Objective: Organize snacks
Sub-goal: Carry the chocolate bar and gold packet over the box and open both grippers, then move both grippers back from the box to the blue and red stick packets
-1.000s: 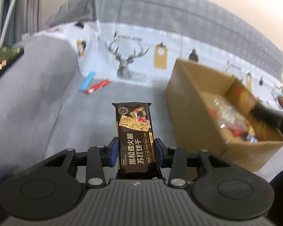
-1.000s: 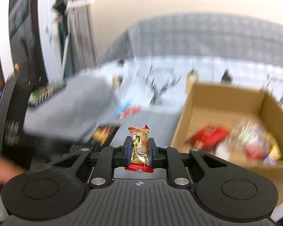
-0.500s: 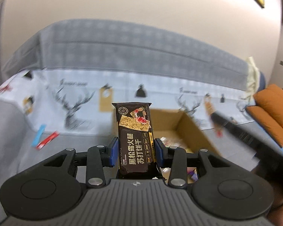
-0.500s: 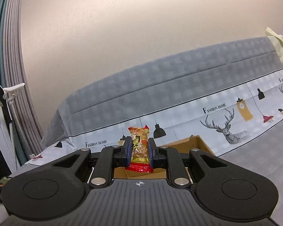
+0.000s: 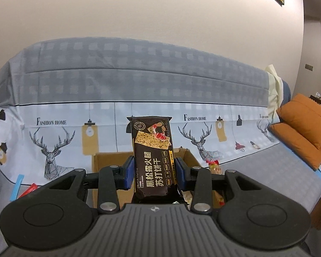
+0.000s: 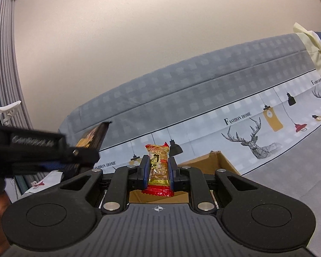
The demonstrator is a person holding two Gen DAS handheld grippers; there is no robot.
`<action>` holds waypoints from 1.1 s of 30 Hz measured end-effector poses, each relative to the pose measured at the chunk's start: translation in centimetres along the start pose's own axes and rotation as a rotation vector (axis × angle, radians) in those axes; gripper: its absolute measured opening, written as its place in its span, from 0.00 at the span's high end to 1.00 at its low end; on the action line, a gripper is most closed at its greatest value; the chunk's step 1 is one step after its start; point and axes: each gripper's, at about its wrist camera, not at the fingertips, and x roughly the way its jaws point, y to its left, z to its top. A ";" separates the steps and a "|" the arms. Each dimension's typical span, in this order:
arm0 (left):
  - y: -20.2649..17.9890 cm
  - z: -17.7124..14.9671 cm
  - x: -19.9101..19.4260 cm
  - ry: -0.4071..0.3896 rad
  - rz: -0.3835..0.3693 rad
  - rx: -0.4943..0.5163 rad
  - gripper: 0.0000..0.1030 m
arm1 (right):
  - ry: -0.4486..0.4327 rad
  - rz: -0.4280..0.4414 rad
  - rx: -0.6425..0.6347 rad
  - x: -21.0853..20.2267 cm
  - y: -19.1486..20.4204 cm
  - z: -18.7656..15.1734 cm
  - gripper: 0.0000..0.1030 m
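Observation:
My left gripper (image 5: 154,171) is shut on a dark brown cracker packet (image 5: 152,147), which stands upright between the blue pads. It hangs over the open cardboard box (image 5: 109,160), where several snack packs lie low at the right. My right gripper (image 6: 158,169) is shut on a small red and gold peanut candy bar (image 6: 158,167), also upright, above the same cardboard box (image 6: 216,162). In the right wrist view the left gripper (image 6: 45,150) reaches in from the left with the cracker packet (image 6: 94,137). The tip of the candy bar (image 5: 213,165) peeks out in the left wrist view.
The box sits on a sofa under a grey and white deer-print cover (image 5: 53,150). A blue strip (image 5: 17,185) and a red wrapper (image 5: 28,190) lie on the seat at the left. Orange cushions (image 5: 303,126) are stacked at the right. Curtains (image 6: 2,64) hang far left.
Both grippers have swung up from the seat and now sit over the box, facing the sofa back. The left one rose and moved right with its packet. Each grip is unchanged.

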 end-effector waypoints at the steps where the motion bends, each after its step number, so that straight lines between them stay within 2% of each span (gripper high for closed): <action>1: -0.1 0.2 0.4 0.002 0.001 0.002 0.58 | 0.001 -0.001 0.001 0.0 0.0 0.0 0.81; 5: -0.3 0.9 1.5 0.015 0.008 0.006 0.57 | 0.006 -0.016 0.002 0.1 0.0 0.0 0.79; 6: -0.2 1.2 1.7 0.020 0.014 0.002 0.49 | 0.007 -0.030 0.005 0.2 0.1 0.0 0.79; 7: 0.0 1.3 1.8 0.022 0.015 -0.004 0.36 | 0.014 -0.039 0.009 0.4 0.0 -0.1 0.69; 8: 0.2 1.4 1.8 0.018 0.016 -0.012 0.33 | 0.021 -0.049 0.015 0.6 0.0 -0.1 0.47; 9: 0.5 1.5 1.6 0.012 0.018 -0.016 0.33 | 0.019 -0.055 0.014 0.6 0.1 -0.2 0.38; 10: 0.9 1.4 1.4 0.011 0.023 -0.014 0.33 | 0.013 -0.055 0.010 0.6 0.1 -0.2 0.34; 12: 1.6 0.7 0.8 0.007 0.033 -0.002 0.35 | 0.011 -0.038 0.004 0.5 0.3 -0.3 0.35; 15: 3.1 -1.1 -0.5 -0.010 0.053 0.028 0.43 | 0.018 -0.040 -0.021 0.6 0.8 -0.5 0.35; 19: 6.4 -4.4 -3.0 -0.054 0.116 0.084 0.43 | 0.034 -0.040 -0.042 0.9 1.5 -0.9 0.30; 21: 8.4 -6.0 -4.0 -0.055 0.144 0.103 0.43 | 0.042 -0.042 -0.063 1.0 2.0 -1.1 0.29; 24: 11.7 -8.2 -4.9 -0.046 0.225 0.131 0.43 | 0.043 -0.039 -0.113 1.0 3.2 -1.7 0.29; 25: 13.1 -8.9 -5.0 -0.040 0.250 0.126 0.43 | 0.037 -0.043 -0.131 1.0 3.6 -1.9 0.29; 28: 16.3 -10.4 -5.2 -0.026 0.261 0.085 0.43 | 0.008 -0.052 -0.174 0.4 4.7 -2.3 0.30; 30: 18.1 -11.5 -5.0 -0.020 0.288 0.065 0.43 | 0.029 -0.026 -0.161 0.5 5.1 -2.5 0.30; 32: 19.9 -12.4 -4.3 0.001 0.273 0.013 0.47 | 0.040 -0.046 -0.168 0.6 5.6 -2.8 0.30; 33: 20.5 -12.5 -4.0 0.013 0.271 -0.017 0.57 | 0.042 -0.055 -0.170 0.6 5.9 -2.9 0.30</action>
